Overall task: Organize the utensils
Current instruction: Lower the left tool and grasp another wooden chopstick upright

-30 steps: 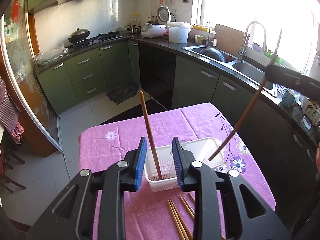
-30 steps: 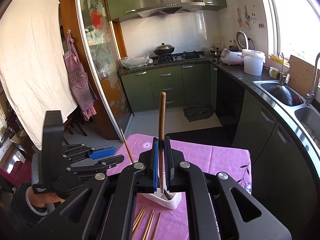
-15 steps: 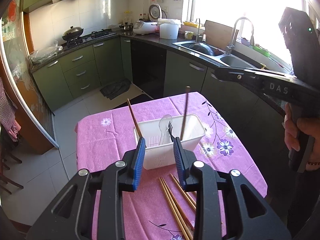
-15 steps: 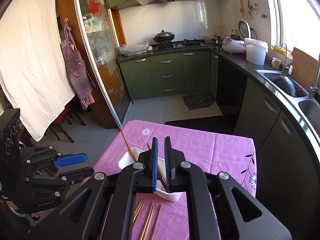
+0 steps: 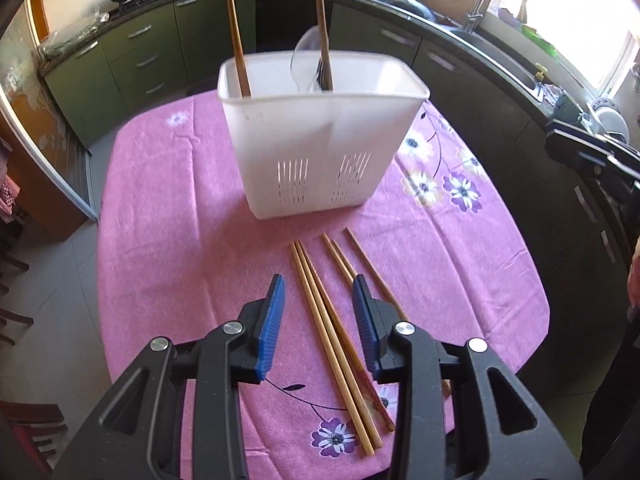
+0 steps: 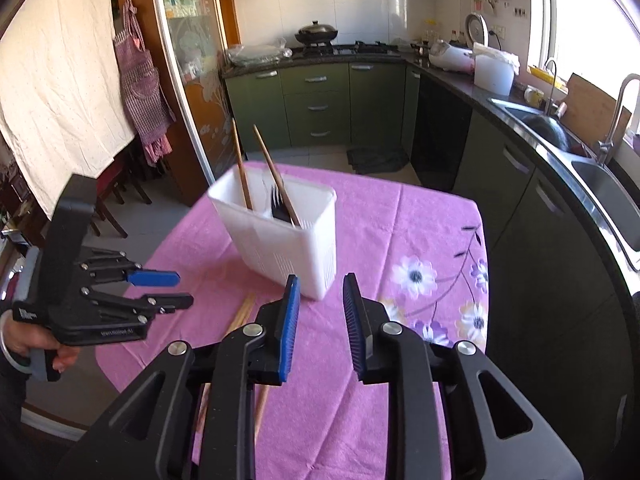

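Observation:
A white plastic utensil holder (image 5: pixel 316 148) stands on the pink tablecloth (image 5: pixel 172 240); it also shows in the right wrist view (image 6: pixel 288 240). Two wooden chopsticks (image 5: pixel 237 40) lean in it with a black fork (image 6: pixel 277 204) and a clear spoon (image 5: pixel 306 62). Several loose chopsticks (image 5: pixel 334 320) lie on the cloth in front of it. My left gripper (image 5: pixel 318 320) is open, low over these chopsticks, straddling them. My right gripper (image 6: pixel 320 320) is open and empty, just right of the holder. The left gripper also shows in the right wrist view (image 6: pixel 168 290).
The table edge drops to a tiled floor (image 5: pixel 60 280) on the left. Green kitchen cabinets (image 6: pixel 320 100) and a dark counter with a sink (image 6: pixel 600 176) run behind and to the right. Chairs (image 6: pixel 116 188) stand at the far left.
The right gripper has let go of its chopstick, which now leans in the holder, and has opened. The left gripper has dropped down low over the loose chopsticks on the cloth.

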Tool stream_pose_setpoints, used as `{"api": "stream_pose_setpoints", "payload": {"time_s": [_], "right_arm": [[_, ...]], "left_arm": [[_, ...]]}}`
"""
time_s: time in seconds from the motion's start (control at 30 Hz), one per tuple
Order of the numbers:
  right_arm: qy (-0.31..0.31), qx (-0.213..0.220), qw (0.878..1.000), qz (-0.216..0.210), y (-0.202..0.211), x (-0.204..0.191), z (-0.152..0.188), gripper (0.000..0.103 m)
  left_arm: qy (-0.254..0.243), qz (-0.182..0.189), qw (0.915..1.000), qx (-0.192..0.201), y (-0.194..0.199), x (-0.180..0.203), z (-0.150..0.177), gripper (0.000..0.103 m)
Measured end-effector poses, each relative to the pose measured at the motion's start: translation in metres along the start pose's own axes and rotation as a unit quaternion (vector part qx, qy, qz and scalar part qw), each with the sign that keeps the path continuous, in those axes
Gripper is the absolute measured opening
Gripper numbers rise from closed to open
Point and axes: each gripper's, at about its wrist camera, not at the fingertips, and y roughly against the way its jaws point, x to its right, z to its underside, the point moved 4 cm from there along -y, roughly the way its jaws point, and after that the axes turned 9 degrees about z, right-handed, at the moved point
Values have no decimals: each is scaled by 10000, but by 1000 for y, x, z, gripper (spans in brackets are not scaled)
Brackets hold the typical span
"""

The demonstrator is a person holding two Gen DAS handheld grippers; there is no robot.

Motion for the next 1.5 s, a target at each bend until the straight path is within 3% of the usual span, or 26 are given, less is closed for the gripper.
{"api": "stream_pose_setpoints", "payload": {"time_s": [0.23,0.4,0.87,1.27,1.5], "right_arm": [[13,-616,9978,-240,-52,-9,52,23],[59,-754,9965,-365,-68,-19,58,23],[-40,-885,9950,-456,-76,-14,63,27],[14,-935,9944,-500,-79,-19,67,27],[-6,-948,9946,-427,-77,-17,67,27]], "left_arm": [[203,-353,9974,-600,-54,-11,16,32],[400,-377,9943,-912,-77,-18,24,20],[462,-540,9893,-1271,-105,-15,23,16],[403,-552,9895,-1273,-113,-5,22,7],[335,-470,9948,-843,-80,-7,15,6]]}}
